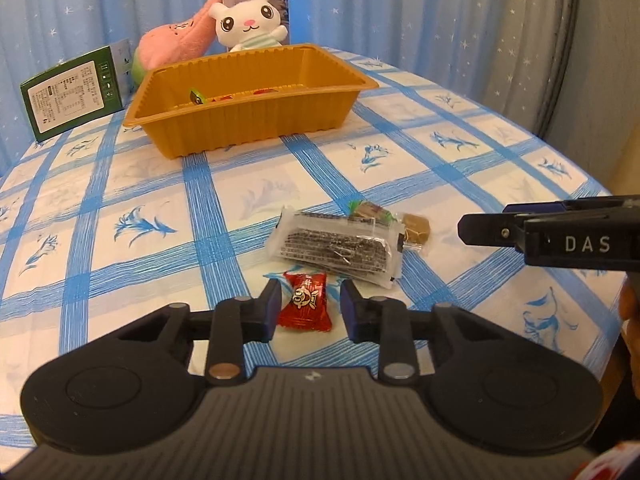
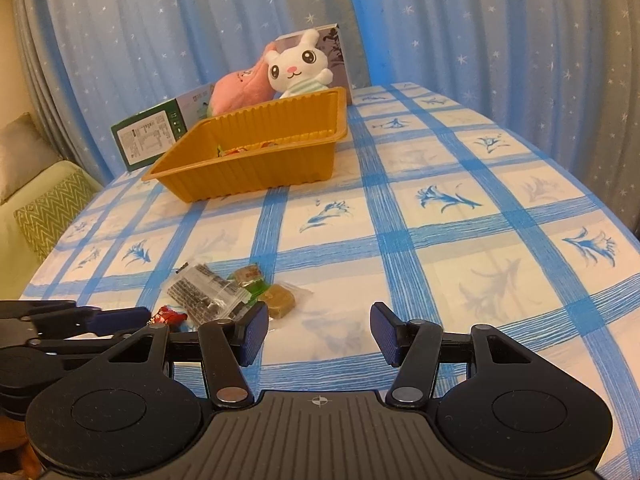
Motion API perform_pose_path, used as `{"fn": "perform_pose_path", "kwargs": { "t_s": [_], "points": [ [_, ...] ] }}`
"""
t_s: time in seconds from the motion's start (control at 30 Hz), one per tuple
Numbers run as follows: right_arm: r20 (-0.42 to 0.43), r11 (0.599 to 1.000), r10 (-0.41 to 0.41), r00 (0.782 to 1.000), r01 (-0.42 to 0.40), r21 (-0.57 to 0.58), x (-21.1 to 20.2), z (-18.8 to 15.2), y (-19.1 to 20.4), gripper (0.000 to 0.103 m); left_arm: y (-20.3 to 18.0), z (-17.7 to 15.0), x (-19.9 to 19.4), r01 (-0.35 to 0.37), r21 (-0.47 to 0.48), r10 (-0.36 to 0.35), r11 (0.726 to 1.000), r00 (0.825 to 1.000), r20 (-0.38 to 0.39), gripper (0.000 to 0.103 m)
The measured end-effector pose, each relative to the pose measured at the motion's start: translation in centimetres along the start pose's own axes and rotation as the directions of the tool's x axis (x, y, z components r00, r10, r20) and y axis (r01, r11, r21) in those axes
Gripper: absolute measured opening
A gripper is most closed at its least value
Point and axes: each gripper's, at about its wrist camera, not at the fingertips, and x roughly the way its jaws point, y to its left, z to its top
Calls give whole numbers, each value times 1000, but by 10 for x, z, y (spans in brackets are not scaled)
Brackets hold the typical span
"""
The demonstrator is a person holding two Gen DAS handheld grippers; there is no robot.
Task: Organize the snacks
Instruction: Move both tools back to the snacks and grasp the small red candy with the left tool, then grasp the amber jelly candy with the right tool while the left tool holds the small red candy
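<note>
A red-wrapped candy [image 1: 305, 302] lies on the checked tablecloth between the fingers of my left gripper [image 1: 310, 304]. The jaws stand narrow around it, with a thin gap still showing on the right side. Just beyond lie a clear packet of dark snack [image 1: 336, 248], a green-wrapped sweet [image 1: 368, 212] and a brown sweet [image 1: 416, 230]. The orange tray [image 1: 248, 120] stands farther back with a few wrapped snacks inside. My right gripper [image 2: 320, 332] is open and empty, low over the cloth to the right of the brown sweet [image 2: 280, 300].
Behind the tray stand a green box [image 1: 72, 92], a pink plush [image 1: 176, 44] and a white rabbit plush [image 1: 248, 20] against a card. Blue curtains hang at the back. The table edge curves off at the right, and a sofa cushion [image 2: 48, 216] sits beyond the left edge.
</note>
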Motion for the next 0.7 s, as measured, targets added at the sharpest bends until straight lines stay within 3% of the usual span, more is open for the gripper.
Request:
{"fn": "perform_pose_path", "kwargs": {
  "t_s": [0.2, 0.37, 0.7],
  "points": [
    [-3, 1000, 18, 1000, -18, -7, 5, 1, 5, 56, 1, 2, 1, -20, 5, 20, 1000, 1000, -11, 15],
    [-6, 999, 34, 999, -34, -33, 13, 3, 13, 56, 8, 2, -5, -44, -20, 44, 999, 999, 8, 15],
    [-19, 984, -45, 999, 41, -171, 34, 0, 38, 56, 18, 1, -1, -41, -71, 40, 997, 999, -6, 15]
  ]
}}
